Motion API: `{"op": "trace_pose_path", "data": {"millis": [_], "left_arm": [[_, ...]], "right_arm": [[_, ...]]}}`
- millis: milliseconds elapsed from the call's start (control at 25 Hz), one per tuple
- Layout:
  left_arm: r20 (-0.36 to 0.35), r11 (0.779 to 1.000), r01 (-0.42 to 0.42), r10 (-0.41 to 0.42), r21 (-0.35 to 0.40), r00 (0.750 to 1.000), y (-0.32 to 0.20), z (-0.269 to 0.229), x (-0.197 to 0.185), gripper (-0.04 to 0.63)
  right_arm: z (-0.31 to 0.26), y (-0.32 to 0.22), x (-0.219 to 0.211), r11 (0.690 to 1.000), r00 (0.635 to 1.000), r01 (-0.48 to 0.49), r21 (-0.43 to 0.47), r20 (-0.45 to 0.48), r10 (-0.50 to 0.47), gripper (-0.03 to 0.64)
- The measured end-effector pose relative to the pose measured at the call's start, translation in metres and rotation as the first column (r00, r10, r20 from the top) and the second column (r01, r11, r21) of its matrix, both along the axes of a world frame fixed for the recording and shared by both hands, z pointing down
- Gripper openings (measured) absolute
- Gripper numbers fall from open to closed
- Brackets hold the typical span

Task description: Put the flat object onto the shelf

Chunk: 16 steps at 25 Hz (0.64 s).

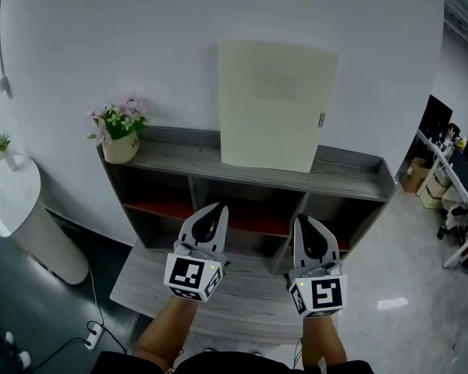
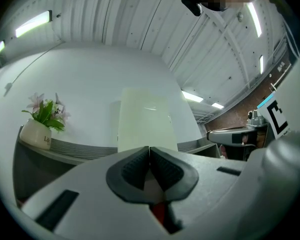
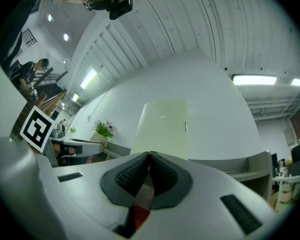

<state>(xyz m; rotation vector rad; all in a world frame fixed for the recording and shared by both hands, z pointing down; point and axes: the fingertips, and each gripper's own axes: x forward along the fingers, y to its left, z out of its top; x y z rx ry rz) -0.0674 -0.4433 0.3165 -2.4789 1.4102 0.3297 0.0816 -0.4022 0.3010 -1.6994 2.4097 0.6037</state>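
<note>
We read the flat object (image 1: 277,106) at the far side as a smooth cream panel with a faint sheen. The shelf (image 1: 351,179) beneath it looks like grey wood, grained and matt, with reddish inner boards. The left gripper (image 1: 210,213) and the right gripper (image 1: 306,223) both wear smooth, pale plastic shells, and their pads (image 2: 135,170) are dark, ribbed and rubbery. At far left the pot (image 1: 120,148) seems to be glazed cream ceramic. The floor (image 1: 405,287) at right is glossy.

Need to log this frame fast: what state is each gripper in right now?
Left gripper: closed, nothing between its jaws.
Right gripper: closed, nothing between its jaws.
</note>
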Motion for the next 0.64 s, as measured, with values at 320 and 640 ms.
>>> {"op": "trace_pose_path", "data": {"millis": [320,640], "left_arm": [[0.002,1.000,-0.005,0.005,0.002,1.000,0.004,-0.002,0.007,0.008],[0.002,1.000,-0.001,0.001,-0.002,1.000,0.005,-0.002,0.012,0.008]], "right_arm": [[0.002,0.002,0.001,1.000,1.000,-0.005,0.008,0.002,0.005,0.025],[0.000,0.002,0.006,1.000,1.000,-0.009,0.007,-0.003,0.009,0.025]]}}
